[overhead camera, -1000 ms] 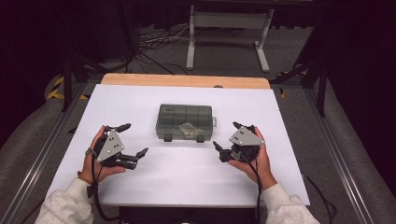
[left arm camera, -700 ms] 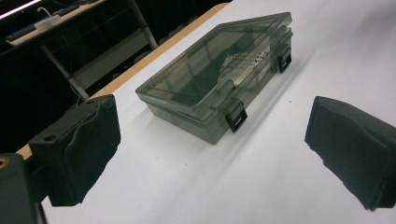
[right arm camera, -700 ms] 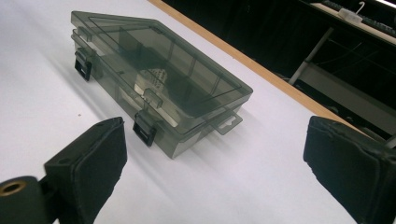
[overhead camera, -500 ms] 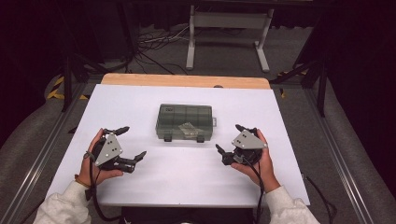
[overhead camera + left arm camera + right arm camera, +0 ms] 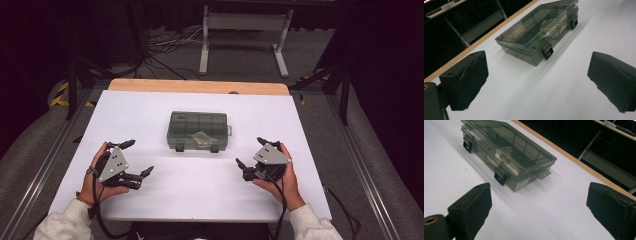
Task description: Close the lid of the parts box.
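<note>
Fingers (image 5: 466, 80) spread, well short of case (image 5: 197, 131)

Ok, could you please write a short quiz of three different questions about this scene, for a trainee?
1. True or false: the lid of the smoky plastic case is shut, with both black latches on its front.
2. Multiple choice: how do the left tool and the right tool stand? A) both open and holding nothing B) both shut on the case C) one open, one shut
3. Fill in: the case lies on the white ___, between the two tools.

Key: 1 true; 2 A; 3 table.
</note>
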`<state>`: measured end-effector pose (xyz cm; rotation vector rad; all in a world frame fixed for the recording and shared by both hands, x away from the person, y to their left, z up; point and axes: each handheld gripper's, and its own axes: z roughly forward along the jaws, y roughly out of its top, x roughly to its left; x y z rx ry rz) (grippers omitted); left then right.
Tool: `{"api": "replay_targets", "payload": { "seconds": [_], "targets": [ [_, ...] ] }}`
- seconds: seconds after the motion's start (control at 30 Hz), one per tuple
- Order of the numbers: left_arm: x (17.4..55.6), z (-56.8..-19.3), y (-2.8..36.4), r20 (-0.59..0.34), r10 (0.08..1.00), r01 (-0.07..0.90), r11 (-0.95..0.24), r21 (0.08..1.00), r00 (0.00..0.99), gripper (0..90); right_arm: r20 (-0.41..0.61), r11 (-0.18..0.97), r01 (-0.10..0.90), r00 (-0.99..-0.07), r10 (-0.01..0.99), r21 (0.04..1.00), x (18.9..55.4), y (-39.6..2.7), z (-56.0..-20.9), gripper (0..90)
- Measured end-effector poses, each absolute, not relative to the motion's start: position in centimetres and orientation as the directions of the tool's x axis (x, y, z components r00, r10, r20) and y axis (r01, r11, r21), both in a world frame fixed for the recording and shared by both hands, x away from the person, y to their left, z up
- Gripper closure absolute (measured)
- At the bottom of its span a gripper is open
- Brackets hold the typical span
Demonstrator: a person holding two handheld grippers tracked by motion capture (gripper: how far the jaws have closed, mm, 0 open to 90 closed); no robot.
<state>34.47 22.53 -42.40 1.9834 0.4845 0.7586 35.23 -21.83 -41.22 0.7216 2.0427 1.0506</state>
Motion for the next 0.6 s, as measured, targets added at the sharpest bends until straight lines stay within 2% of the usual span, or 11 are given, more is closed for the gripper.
{"api": "replay_targets", "payload": {
  "seconds": [0.6],
  "targets": [
    [33.5,-43.8,23.8,0.299,0.601,0.076,-0.518,0.852,0.741,3.5,-0.330,0.515,0.191,-0.576,0.748,0.835,34.2,-23.7,-42.5,6.8]
  ]
}}
